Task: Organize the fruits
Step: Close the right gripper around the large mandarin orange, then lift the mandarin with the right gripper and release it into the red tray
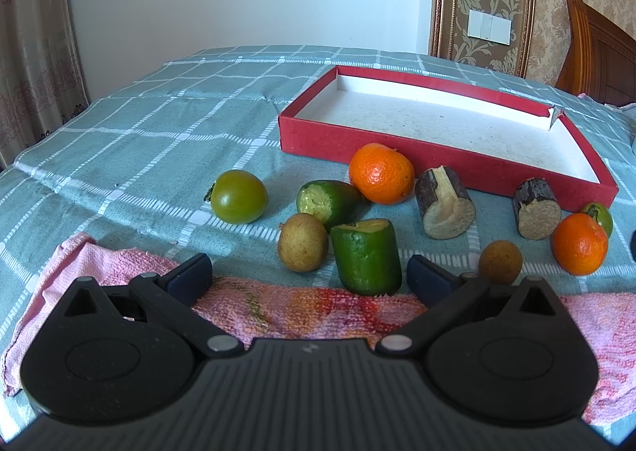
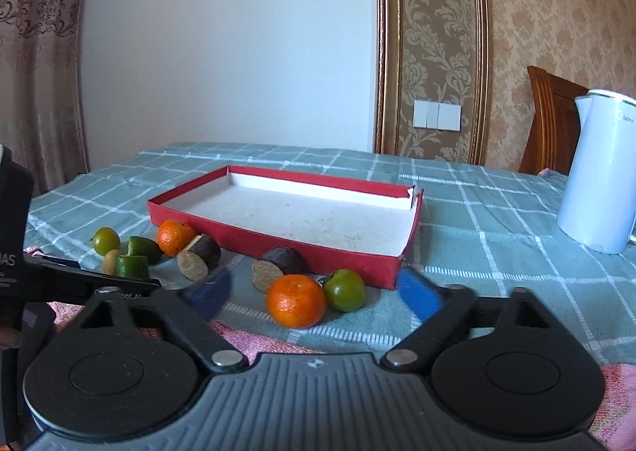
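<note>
Fruit scattered before a red tray on a checked tablecloth; both grippers empty.

Left wrist view: the left gripper (image 1: 309, 277) hangs with fingers spread wide over a pink towel (image 1: 302, 312), gripping nothing; a green cucumber piece (image 1: 366, 255) stands just ahead. The red tray (image 1: 397, 139) holds no fruit. Right wrist view: the right gripper (image 2: 314, 294) has its jaws apart, nothing clamped; a tangerine (image 2: 296, 300) and a green tomato (image 2: 345, 289) lie between its fingertips, near the tray wall.

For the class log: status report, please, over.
Left gripper open, empty. Right gripper open, empty. Shallow red cardboard tray empty; fruit on checked cloth. Nothing blocking.
</note>
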